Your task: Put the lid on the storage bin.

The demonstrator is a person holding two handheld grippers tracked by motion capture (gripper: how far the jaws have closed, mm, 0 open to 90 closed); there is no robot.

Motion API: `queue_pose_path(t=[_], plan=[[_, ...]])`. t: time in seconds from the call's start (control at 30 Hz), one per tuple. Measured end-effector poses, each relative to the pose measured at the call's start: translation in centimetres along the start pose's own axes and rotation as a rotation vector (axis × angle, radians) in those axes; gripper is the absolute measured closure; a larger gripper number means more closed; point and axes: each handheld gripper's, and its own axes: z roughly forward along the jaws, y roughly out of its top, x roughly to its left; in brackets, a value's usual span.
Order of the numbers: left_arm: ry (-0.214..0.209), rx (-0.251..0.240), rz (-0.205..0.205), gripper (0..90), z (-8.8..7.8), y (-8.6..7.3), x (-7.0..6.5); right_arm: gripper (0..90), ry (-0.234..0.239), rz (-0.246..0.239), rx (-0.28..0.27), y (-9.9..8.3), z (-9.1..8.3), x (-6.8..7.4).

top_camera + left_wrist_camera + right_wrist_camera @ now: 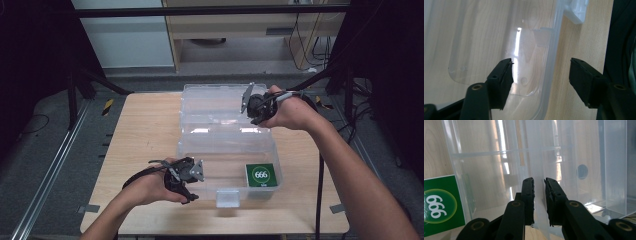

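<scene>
Two grippers are at work on the clear plastic box (227, 145), which sits open on the wooden table (145, 130) with its lid (215, 102) laid back. My right gripper (539, 200) has its jaws nearly together on a thin clear wall of the box. My left gripper (540, 80) straddles the box's front rim, jaws apart, not pressing it. Inside lies a green card (261, 175) marked 666.

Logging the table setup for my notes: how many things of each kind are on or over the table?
Clear plastic box, open: 1
Green "666" pack in the box: 1
Black claws, left claw and right claw: 2
Total: 4
</scene>
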Motion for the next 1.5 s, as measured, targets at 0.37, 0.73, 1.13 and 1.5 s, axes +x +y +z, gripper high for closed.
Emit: queue_pose_path(t=[0.37,0.73,1.13,1.5], plan=[[-0.009,0.018,0.011,58.4,0.8,0.3,0.2,79.6,-0.006,-0.012,-0.012,0.6,-0.1,0.1],[-0.021,0.023,0.025,71.2,1.3,0.5,0.1,80.6,-0.006,-0.025,-0.003,0.9,0.1,0.1],[-0.038,0.029,0.013,82.3,1.3,0.7,-0.1,81.3,-0.003,-0.042,0.01,1.2,0.2,0.1],[-0.01,0.002,-0.009,82.3,1.5,0.8,0.1,82.0,-0.02,-0.05,0.024,1.4,0.5,-0.3]])
